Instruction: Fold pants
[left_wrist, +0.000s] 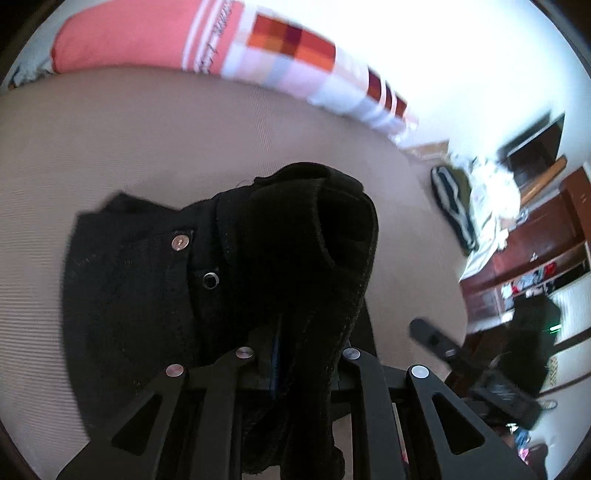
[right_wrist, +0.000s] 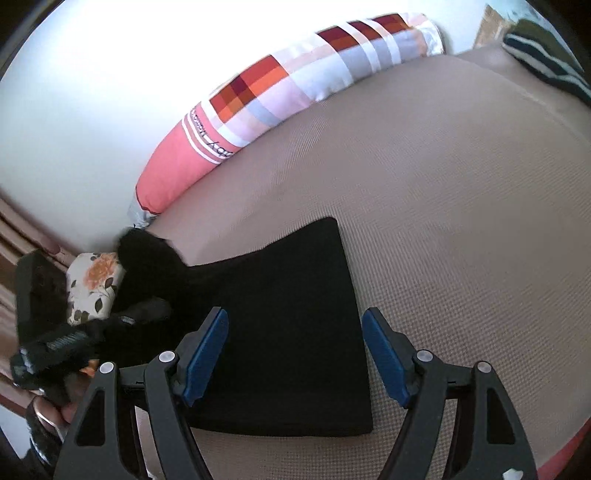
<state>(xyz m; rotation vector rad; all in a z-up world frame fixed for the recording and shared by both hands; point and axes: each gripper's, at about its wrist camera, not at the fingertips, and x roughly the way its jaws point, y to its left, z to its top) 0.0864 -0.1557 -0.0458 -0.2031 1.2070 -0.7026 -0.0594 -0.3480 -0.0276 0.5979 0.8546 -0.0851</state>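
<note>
The beige bed (right_wrist: 443, 206) carries a long checked bolster (right_wrist: 280, 88) by the wall. Black pants (right_wrist: 288, 317) lie folded flat on it, one bunched end lifted in the clamped left gripper (left_wrist: 295, 354). The right gripper (right_wrist: 295, 354) hovers above, jaws wide.

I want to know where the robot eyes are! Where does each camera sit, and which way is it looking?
Left wrist view: sits on the left gripper, looking along its fingers, which are shut on a raised bunch of the black pants; its black finger arms show.
Right wrist view: sits on the right gripper, looking down at the flat part of the pants; its open blue pads show.
Both views share the pants, the tan bed and the long striped pillow.
</note>
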